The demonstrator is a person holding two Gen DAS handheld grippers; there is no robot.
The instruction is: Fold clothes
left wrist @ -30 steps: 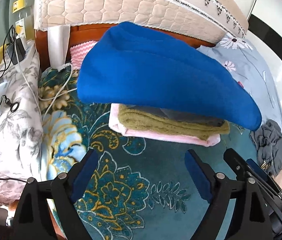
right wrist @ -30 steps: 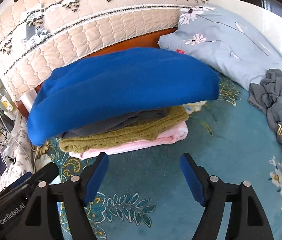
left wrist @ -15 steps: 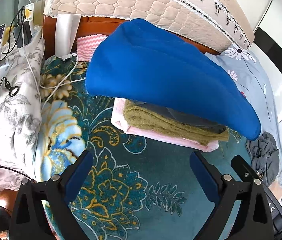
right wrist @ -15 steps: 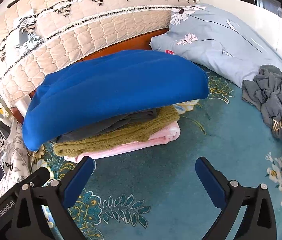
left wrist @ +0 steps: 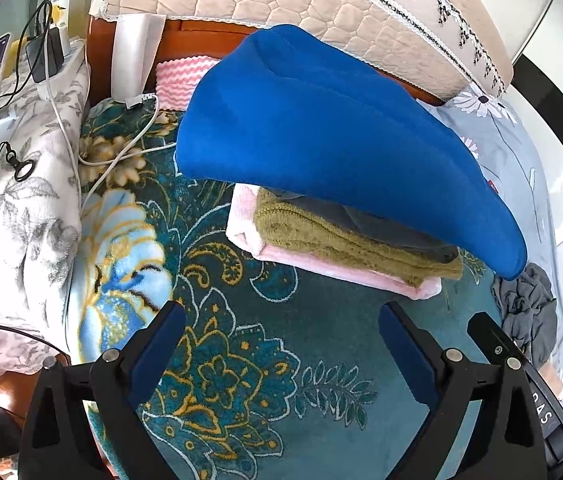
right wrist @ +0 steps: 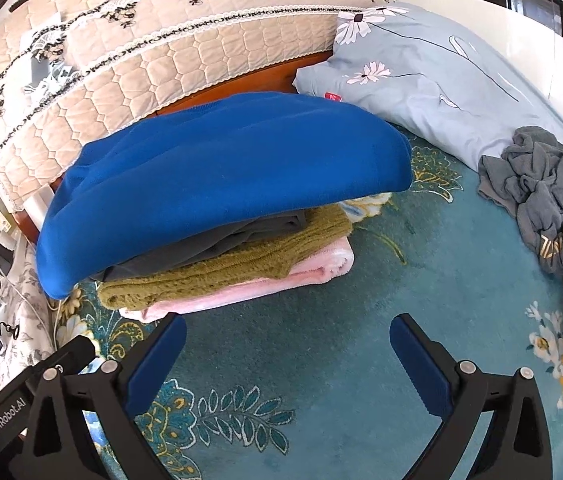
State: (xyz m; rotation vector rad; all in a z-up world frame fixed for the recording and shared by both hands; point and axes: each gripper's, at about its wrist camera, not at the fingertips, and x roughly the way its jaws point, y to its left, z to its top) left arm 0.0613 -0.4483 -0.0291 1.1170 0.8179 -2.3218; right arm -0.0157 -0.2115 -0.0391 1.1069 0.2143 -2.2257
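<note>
Blue top (right wrist: 225, 176), plain royal blue. Grey garment (right wrist: 217, 248), dark slate. Knit (right wrist: 241, 268), olive green. Pink blanket (right wrist: 313, 270), pale pink. Bedspread (right wrist: 361, 320), teal with gold and white floral scrolls. Pillow (right wrist: 421, 76), light blue with white daisies. Headboard cover (right wrist: 185, 40), beige quilted, black-and-white trim. Crumpled cloth (right wrist: 541, 196), grey-blue. Gripper pads (left wrist: 157, 350), blue.

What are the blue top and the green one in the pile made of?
The blue top looks like soft, smooth fleece or sweatshirt cotton: matte, thick, with rounded folds. The green one looks like chunky knitted wool or yarn, going by its bumpy ribbed stitches. The exact fibre can't be told.
</note>
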